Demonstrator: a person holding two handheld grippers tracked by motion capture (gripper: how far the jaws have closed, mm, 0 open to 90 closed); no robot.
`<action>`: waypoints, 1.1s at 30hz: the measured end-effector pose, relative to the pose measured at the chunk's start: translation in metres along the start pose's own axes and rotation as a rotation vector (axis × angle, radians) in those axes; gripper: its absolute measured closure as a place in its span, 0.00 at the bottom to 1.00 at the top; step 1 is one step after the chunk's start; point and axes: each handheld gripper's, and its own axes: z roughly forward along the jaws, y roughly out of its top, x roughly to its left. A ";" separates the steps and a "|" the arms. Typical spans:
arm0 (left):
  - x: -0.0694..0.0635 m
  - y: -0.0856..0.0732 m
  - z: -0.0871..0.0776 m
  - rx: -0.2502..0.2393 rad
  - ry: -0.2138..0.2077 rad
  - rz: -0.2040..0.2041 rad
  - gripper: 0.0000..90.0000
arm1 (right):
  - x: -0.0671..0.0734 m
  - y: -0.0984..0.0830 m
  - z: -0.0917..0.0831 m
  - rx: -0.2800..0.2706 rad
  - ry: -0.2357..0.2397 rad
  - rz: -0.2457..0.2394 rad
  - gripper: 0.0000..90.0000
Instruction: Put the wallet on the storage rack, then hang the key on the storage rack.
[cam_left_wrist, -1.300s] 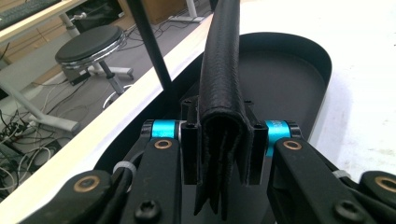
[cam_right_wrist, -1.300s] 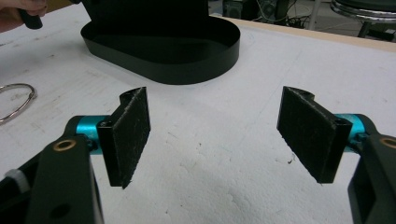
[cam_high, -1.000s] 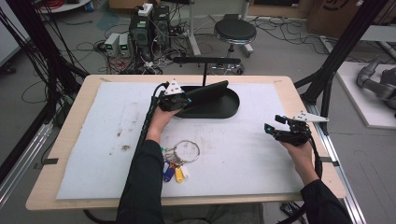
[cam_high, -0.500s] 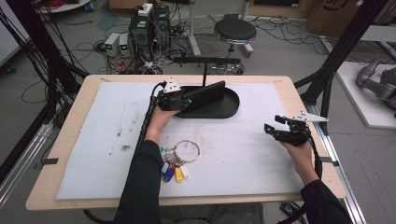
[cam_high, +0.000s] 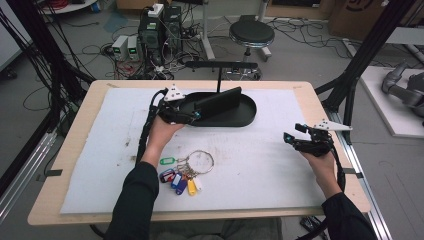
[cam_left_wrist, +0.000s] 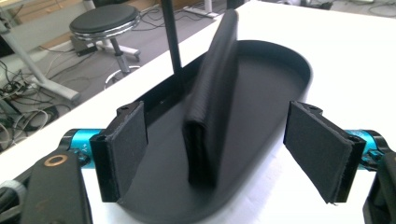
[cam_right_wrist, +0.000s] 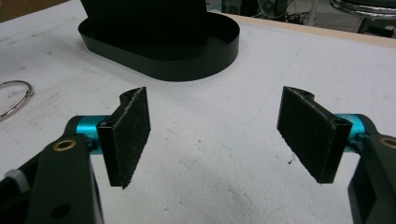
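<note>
text: none legible | labels: key tags (cam_high: 176, 179) blank or too small to read

The person wears dark long sleeves (cam_high: 134, 200) that end at the wrists, and each hand carries a black handheld gripper. The left gripper (cam_high: 196, 115) and the right gripper (cam_high: 289, 138) each bear a pale grey three-cornered plate on top and trail a black cable back along the forearm. In the gripper views each jaw is a flat black slab faced with a rough dark pad (cam_left_wrist: 130, 140), mounted on a turquoise metal cylinder (cam_right_wrist: 86, 126), with a brass-coloured ring (cam_left_wrist: 56, 160) set in the black body below.
</note>
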 end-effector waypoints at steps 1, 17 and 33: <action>-0.002 -0.002 -0.008 -0.013 0.011 0.001 0.25 | 0.001 0.000 0.000 0.002 0.001 0.001 0.29; -0.027 -0.058 -0.099 -0.142 -0.032 -0.141 0.23 | 0.004 0.001 -0.001 -0.004 -0.009 -0.002 0.29; -0.020 -0.069 -0.108 -0.133 -0.124 -0.256 0.23 | 0.014 0.003 -0.015 -0.034 -0.060 -0.015 0.29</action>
